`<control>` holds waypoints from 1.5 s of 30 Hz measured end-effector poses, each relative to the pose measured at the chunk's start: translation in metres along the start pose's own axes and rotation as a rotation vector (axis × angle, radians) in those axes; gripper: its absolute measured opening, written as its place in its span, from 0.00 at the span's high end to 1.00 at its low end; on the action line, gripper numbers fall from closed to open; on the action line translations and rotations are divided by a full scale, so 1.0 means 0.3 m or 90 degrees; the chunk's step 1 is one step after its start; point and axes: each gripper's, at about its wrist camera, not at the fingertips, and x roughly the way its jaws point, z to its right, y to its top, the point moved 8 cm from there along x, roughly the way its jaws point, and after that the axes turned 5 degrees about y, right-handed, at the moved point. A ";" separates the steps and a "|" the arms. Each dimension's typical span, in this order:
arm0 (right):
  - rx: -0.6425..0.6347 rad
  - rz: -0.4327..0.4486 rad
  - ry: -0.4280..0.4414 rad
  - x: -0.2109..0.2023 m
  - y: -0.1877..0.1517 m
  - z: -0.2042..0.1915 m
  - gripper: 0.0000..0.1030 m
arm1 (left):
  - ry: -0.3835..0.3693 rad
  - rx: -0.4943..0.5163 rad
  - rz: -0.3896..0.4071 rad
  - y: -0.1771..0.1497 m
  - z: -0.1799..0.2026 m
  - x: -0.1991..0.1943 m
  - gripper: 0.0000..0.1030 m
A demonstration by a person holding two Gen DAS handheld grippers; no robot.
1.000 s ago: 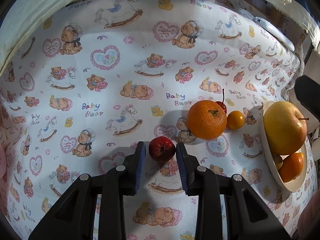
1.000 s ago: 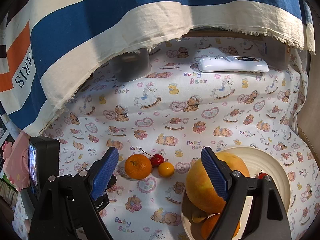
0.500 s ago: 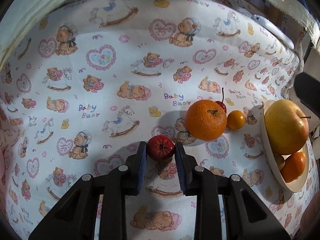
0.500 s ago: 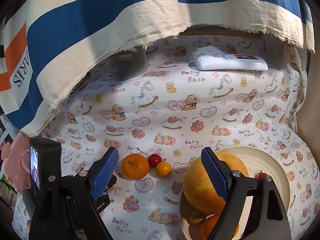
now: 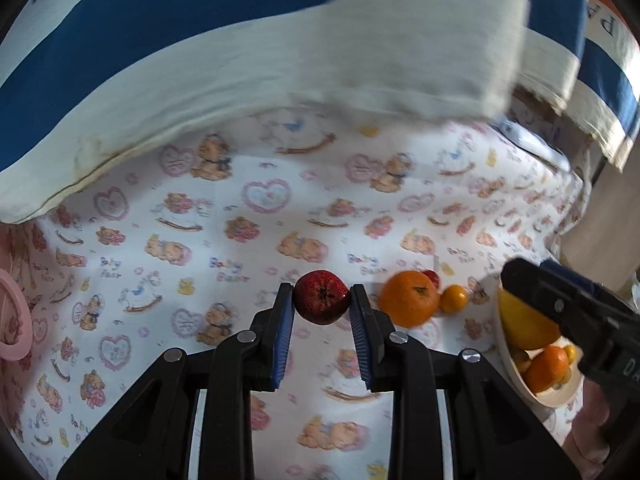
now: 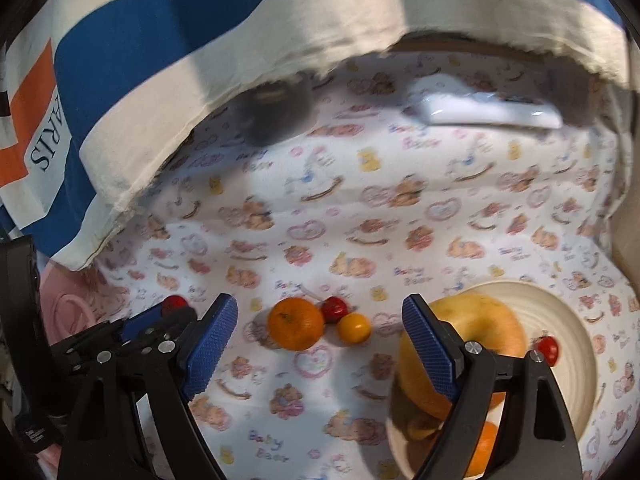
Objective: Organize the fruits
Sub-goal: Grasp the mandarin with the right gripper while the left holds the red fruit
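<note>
We have the small dark red fruit (image 5: 322, 297) pinched between the blue pads of our left gripper (image 5: 322, 300), up off the teddy-bear cloth (image 5: 280, 208). Our right gripper (image 6: 318, 338) is spread wide and holds nothing; it hangs over the cloth next to the cream bowl (image 6: 576, 344). The red fruit is round and bumpy, with a little star-shaped dent facing us, and only its two sides touch the pads, so we think it could roll or pop out if we tip or shake the gripper. It looks soft too, so a hard squeeze might squash it. The bowl already holds a big smooth yellow apple (image 6: 492, 320), an orange fruit (image 5: 546, 368) and a tiny red one (image 6: 547, 350), so dropping our fruit in from high up could bump them or make it bounce out. The shiny orange (image 6: 295, 323), the cherry (image 6: 334, 309) and the small yellow fruit (image 6: 353, 328) sit touching each other on the cloth, between us and the bowl, and a low swing could knock them rolling. The cloth looks soft and a bit wrinkly.
</note>
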 end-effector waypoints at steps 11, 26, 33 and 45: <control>-0.048 -0.101 -0.009 0.192 -0.068 -0.058 0.34 | 0.011 -0.057 -0.005 0.008 -0.098 0.042 0.74; -0.114 -0.129 -0.057 0.299 -0.117 -0.077 0.43 | 0.017 -0.075 -0.011 0.006 -0.136 0.056 0.74; -0.149 -0.126 -0.088 0.328 -0.131 -0.088 0.48 | 0.021 -0.073 -0.012 0.006 -0.138 0.059 0.74; -0.149 -0.113 -0.060 0.256 -0.145 -0.094 0.51 | 0.014 -0.063 0.013 0.020 -0.115 -0.002 0.74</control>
